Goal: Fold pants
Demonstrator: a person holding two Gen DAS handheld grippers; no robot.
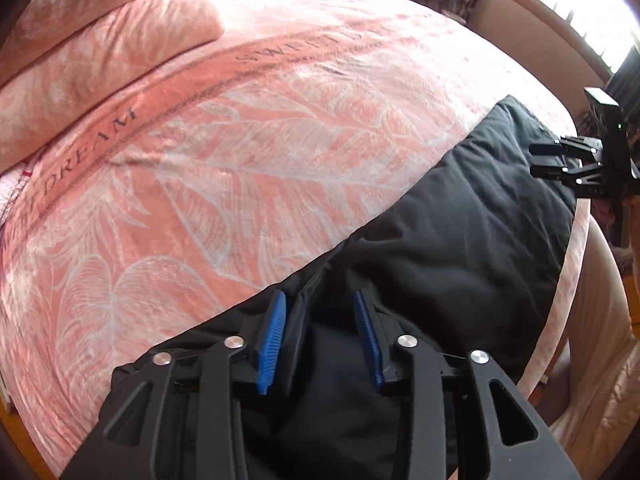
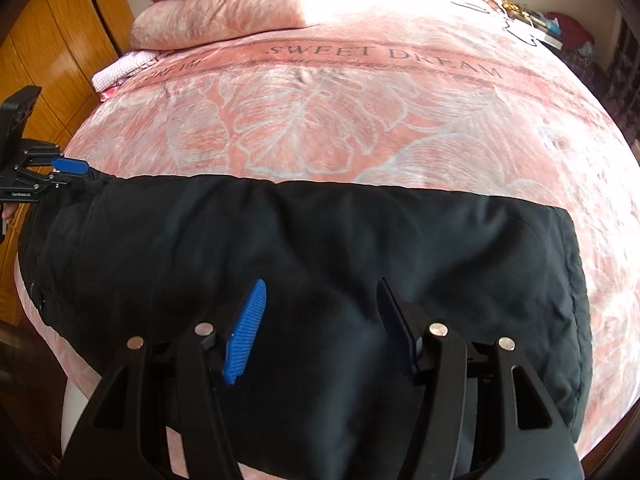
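Black padded pants [image 2: 320,248] lie lengthwise along the near edge of the pink leaf-print bed [image 2: 320,128]. Your left tongs [image 1: 320,340] and right tongs [image 2: 320,320] hover released; next, pinch both ends.

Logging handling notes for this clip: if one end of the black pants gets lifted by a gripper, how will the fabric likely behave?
The black pants look padded and puffy with soft creases, so they would probably droop and bend rather than hold shape. Their bulk suggests some weight, likely dragging on the plush pink blanket. The smooth-looking shell might slip between the open left gripper fingers.
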